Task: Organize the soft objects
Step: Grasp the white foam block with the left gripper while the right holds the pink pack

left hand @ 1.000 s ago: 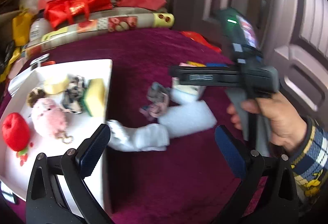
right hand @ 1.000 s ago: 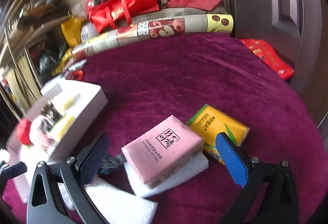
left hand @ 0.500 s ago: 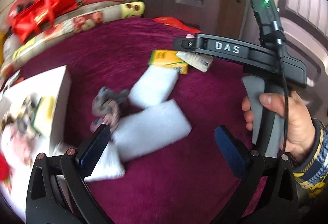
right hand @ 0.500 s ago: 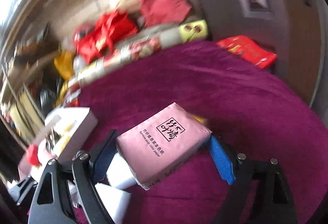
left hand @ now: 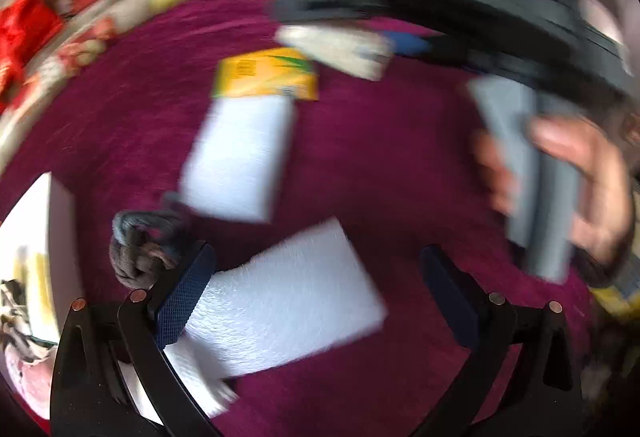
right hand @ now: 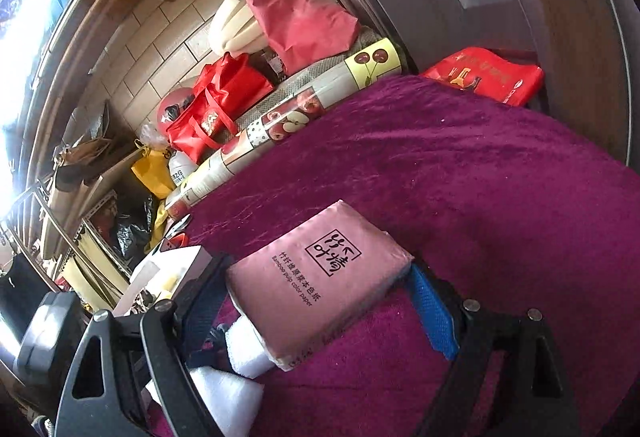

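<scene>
My right gripper is shut on a pink tissue pack and holds it lifted above the purple cloth; the pack also shows in the left wrist view, blurred. My left gripper is open and empty, low over a white foam sponge. A second white sponge, a yellow tissue pack and a grey knotted cloth lie beyond it. A white folded cloth lies under the left finger. The white tray at far left holds soft toys.
Red bags, a rolled patterned mat and shelves crowd the far side of the table. A red packet lies by the door. The right gripper's handle and hand fill the right of the left wrist view.
The right gripper closed on the pink tissue pack and lifted it off the white sponge. The left gripper moved forward and right, closer over the white sponges.
</scene>
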The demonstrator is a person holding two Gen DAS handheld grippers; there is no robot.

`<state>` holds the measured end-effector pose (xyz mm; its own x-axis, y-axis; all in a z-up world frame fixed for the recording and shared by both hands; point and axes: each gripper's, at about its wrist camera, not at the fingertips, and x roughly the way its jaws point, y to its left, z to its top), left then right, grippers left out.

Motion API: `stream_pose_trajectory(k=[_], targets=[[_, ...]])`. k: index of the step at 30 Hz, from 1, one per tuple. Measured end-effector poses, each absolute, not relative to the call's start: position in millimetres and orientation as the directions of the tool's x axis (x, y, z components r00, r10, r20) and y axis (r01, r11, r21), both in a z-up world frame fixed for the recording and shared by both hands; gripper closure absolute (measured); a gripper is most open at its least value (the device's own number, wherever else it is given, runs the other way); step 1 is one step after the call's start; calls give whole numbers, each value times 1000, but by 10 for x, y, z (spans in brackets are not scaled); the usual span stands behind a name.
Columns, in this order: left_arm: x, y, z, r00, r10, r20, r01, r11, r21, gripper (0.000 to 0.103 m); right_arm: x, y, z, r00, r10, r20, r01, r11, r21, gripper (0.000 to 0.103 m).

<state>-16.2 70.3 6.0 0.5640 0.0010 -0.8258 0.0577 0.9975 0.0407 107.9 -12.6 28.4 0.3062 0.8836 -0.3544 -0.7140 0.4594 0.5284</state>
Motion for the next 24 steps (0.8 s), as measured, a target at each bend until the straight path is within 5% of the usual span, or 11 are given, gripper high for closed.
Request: stream_pose_trajectory(k=[6,14,24], targets=[[-327,540,172,548,49,-835,119,984,136,1,1050,-136,297,301,888,-348,-724,451,523,17],[-659,687,218,608,144,-781,-89,990,113,0,1048,-155,282,300,889,-347,-714,450,536,16],[-946,726,243,610,-151,-778,-158,939,-306,0,1066,-162,269,291,892,-345,-708,443,550,16]])
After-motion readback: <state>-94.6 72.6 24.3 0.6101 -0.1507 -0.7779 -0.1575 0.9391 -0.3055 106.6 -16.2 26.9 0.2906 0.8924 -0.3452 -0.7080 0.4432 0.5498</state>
